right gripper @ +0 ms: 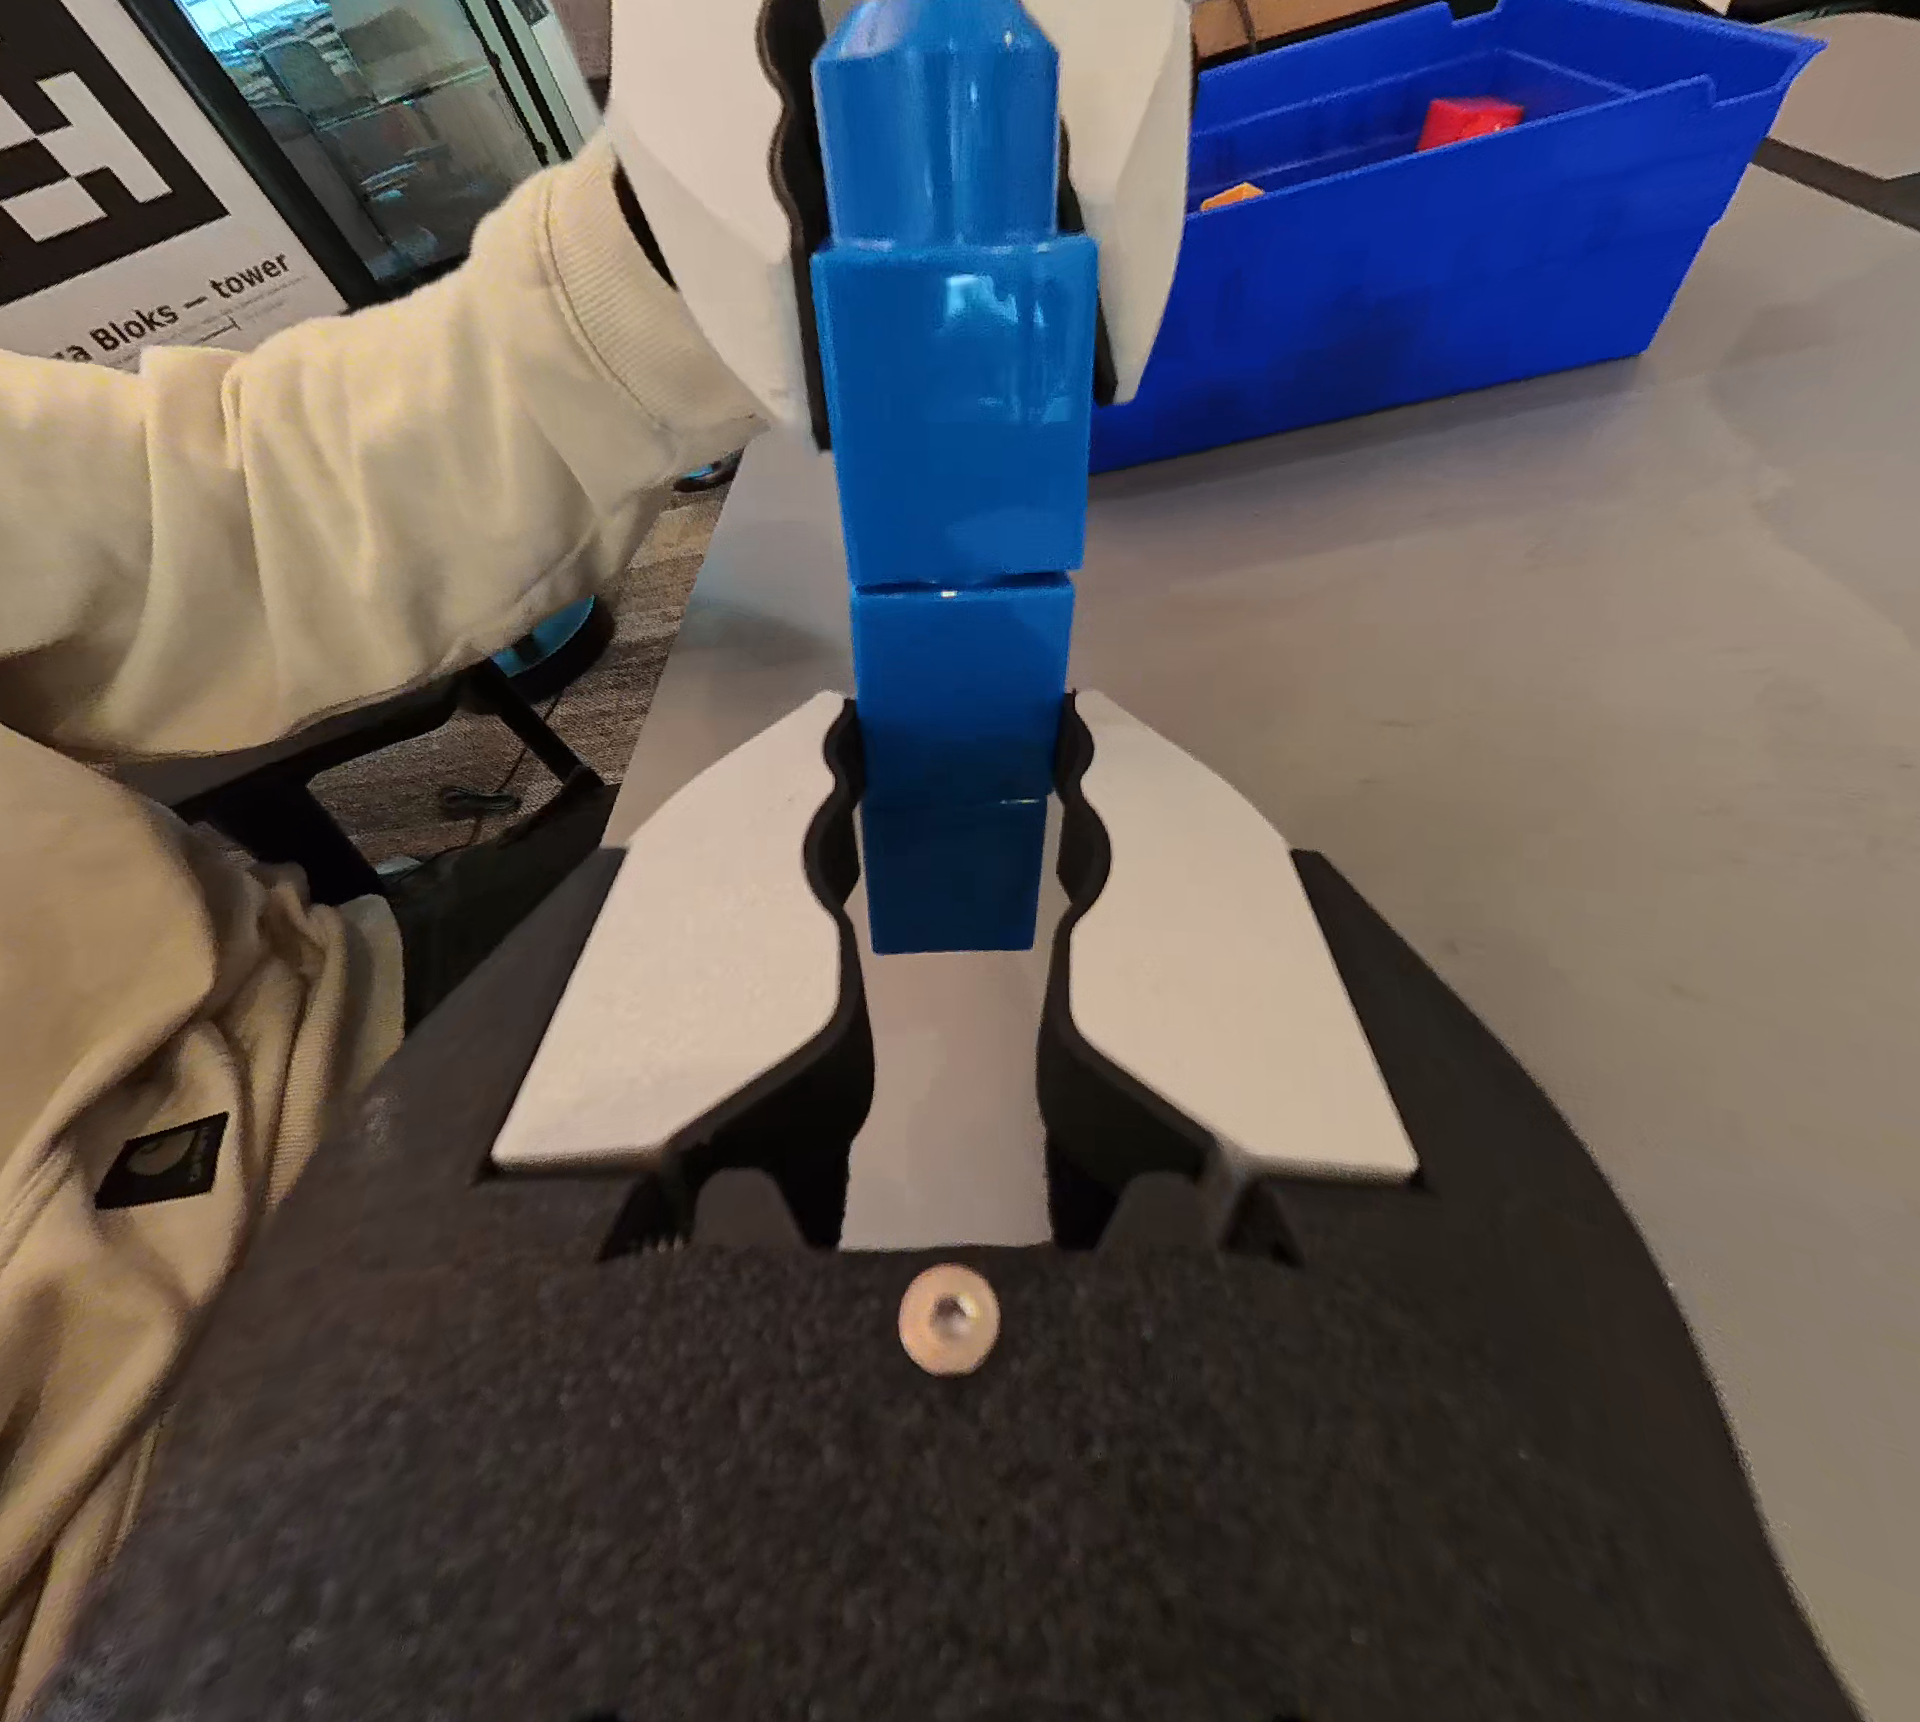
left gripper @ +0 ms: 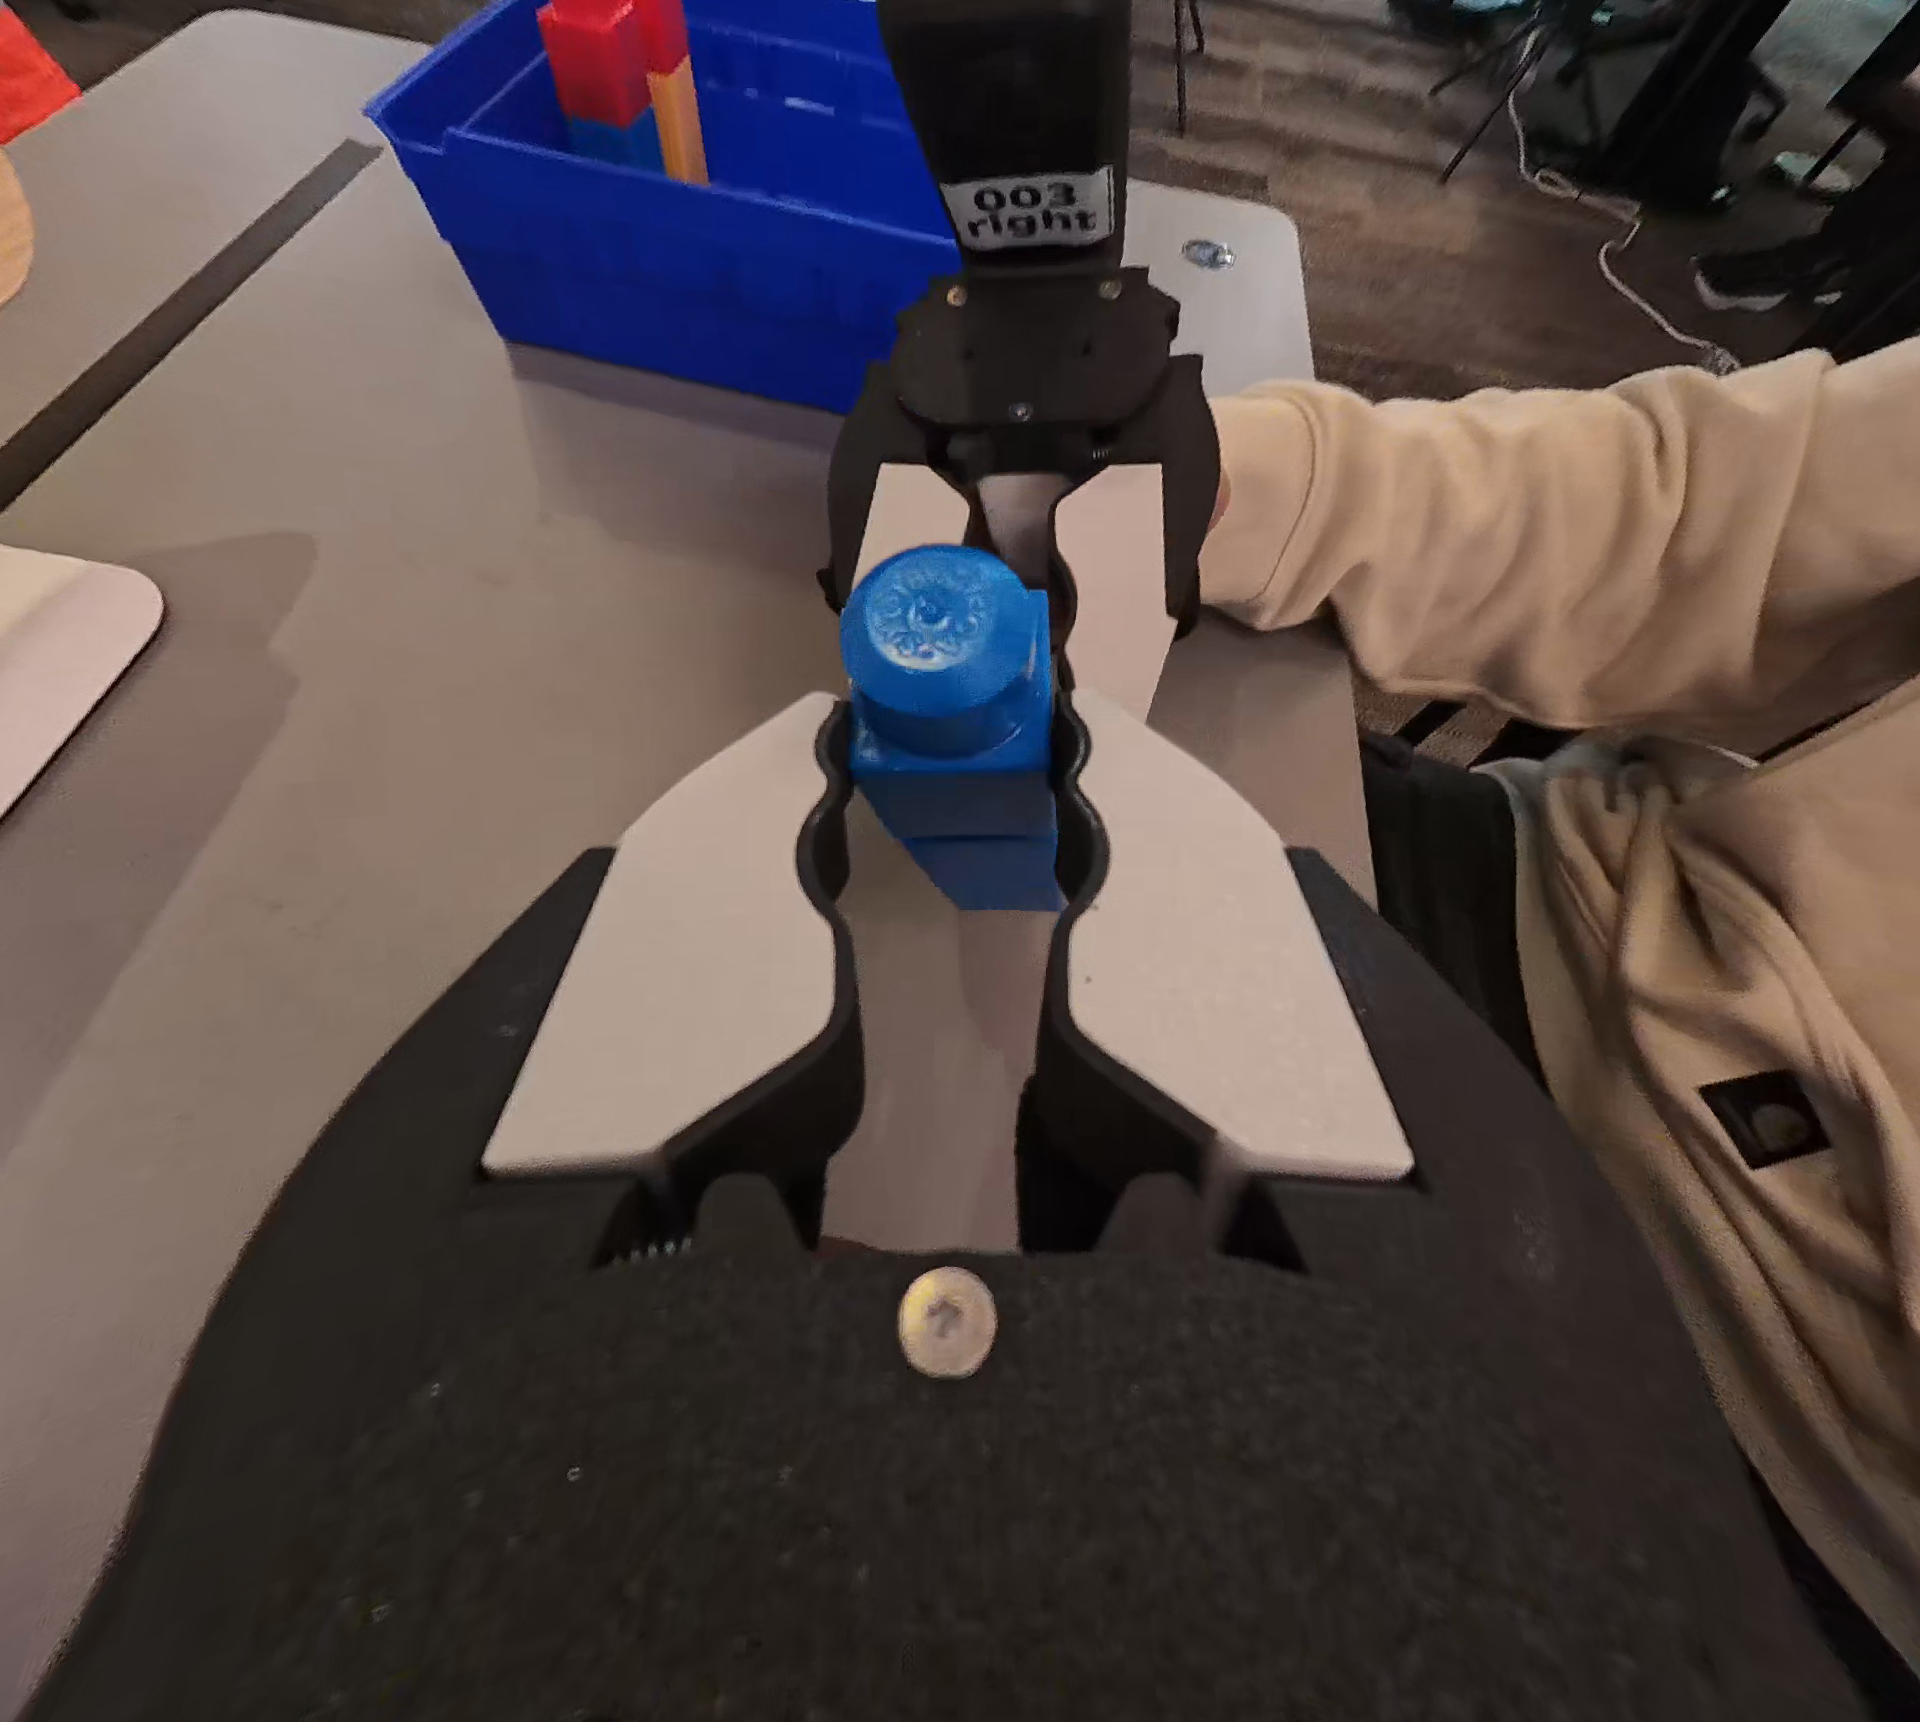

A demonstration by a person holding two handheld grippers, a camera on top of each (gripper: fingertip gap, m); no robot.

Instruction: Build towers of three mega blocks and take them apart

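Three blue mega blocks are seen stacked into one tower [right gripper: 951, 477], held above the grey table [right gripper: 1455, 685] between both tools. The top block [left gripper: 951, 716] is clamped by the left gripper [left gripper: 951, 768], its pads pressed on both sides. The lower part of the tower is gripped by the right gripper [right gripper: 956, 799]. A blue bin [left gripper: 665, 218] with red blocks [left gripper: 603, 41] is seen behind.

Tower [right gripper: 956, 529] of 3 blocks upright, centre, above table [right gripper: 1455, 737]. L gripper [left gripper: 951, 737] clamps top block; R gripper [right gripper: 956, 768] clamps lower blocks, opposite side of tower. Bin [left gripper: 665, 218] on table behind-left of tower in L wrist view; second tower [left gripper: 613, 51] stands inside bin.
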